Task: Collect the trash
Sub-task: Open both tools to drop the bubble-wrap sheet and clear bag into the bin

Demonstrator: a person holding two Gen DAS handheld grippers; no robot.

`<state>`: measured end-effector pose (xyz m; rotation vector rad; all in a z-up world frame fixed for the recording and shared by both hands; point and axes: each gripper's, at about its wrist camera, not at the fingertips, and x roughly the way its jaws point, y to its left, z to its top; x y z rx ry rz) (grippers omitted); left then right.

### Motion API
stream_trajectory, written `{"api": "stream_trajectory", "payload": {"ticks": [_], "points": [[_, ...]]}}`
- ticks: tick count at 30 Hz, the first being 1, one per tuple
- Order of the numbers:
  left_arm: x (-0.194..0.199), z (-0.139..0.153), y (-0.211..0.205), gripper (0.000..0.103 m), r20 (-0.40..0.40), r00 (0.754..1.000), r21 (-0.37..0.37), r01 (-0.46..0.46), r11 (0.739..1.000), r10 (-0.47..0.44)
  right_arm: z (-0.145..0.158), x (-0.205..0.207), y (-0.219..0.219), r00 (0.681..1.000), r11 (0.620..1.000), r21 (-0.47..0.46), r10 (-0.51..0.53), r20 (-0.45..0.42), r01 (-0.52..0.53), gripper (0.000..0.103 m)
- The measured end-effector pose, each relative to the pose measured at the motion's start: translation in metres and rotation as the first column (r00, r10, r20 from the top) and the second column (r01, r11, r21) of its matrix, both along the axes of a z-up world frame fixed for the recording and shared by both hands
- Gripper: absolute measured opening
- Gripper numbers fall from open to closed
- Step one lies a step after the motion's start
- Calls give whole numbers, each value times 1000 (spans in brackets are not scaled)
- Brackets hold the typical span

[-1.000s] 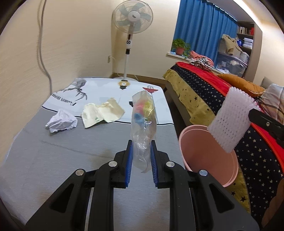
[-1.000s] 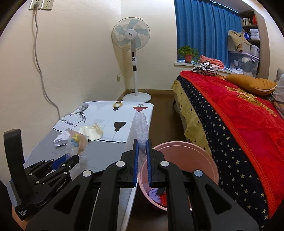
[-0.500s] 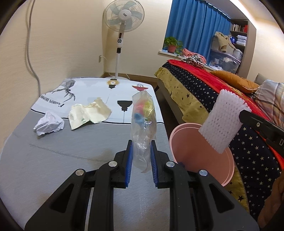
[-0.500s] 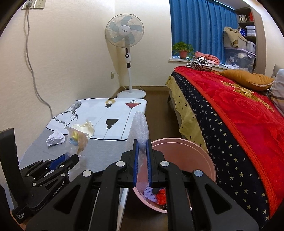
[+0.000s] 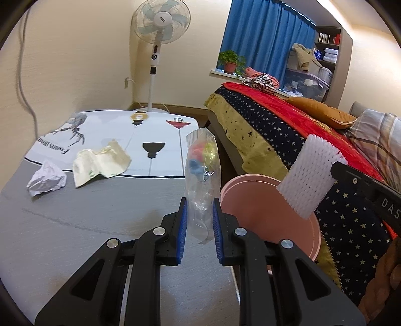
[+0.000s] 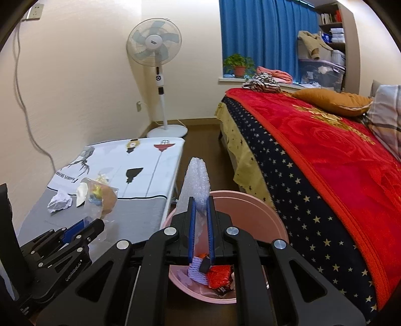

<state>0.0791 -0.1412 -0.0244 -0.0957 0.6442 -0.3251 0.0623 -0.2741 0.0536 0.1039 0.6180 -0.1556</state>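
Holding two bits of trash, one in each claw. My left gripper (image 5: 198, 220) is clenched on a clear bag (image 5: 202, 180) with coloured scraps inside, and the bag stands upright between the blue pads, over the near right part of the table (image 5: 75, 225). My right gripper (image 6: 200, 220) is clamped on a strip of foam wrap (image 6: 196, 180), which rises above the pads, right over the pink bin (image 6: 263, 213). Looking down past the pads I see the bin already has some trash in it, a red wrapper (image 6: 220, 274) and something pale purple.

The bin sits on the floor, just beside the table's right edge and against the side of the bed (image 6: 325, 163). From the left camera I catch the foam wrap (image 5: 310, 175) hanging over the bin's rim (image 5: 263, 200).

Further out on the grey tabletop, a crumpled white paper (image 5: 46, 178) lies to the left, and a cream wrapper (image 5: 100, 163) just beside it, resting partly on the white printed cloth (image 5: 155, 133) that covers the table's far half. Both are well apart from my grippers.

Beyond the table, a standing fan (image 5: 160, 22) is in the corner, with a cable running down the left wall. Bed has a red blanket with a starred border and an orange pillow (image 6: 333, 100). At the back, a blue curtain (image 6: 263, 32), a potted plant (image 6: 238, 64) on the sill, shelves at far right.
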Motion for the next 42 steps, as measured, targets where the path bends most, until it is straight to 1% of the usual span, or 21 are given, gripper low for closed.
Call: {"api": "stream_trajectory", "payload": {"ticks": [14, 25, 42], "points": [[14, -7, -22, 19, -15, 999, -18, 41, 999, -42, -6, 1, -23, 996, 996, -10, -89, -7, 89, 9], [21, -12, -46, 19, -21, 994, -26, 109, 994, -110, -9, -3, -40, 986, 986, -13, -164, -9, 163, 9], [29, -28, -76, 19, -53, 985, -22, 163, 986, -164, -18, -1, -56, 974, 975, -8, -223, -30, 223, 10]]}}
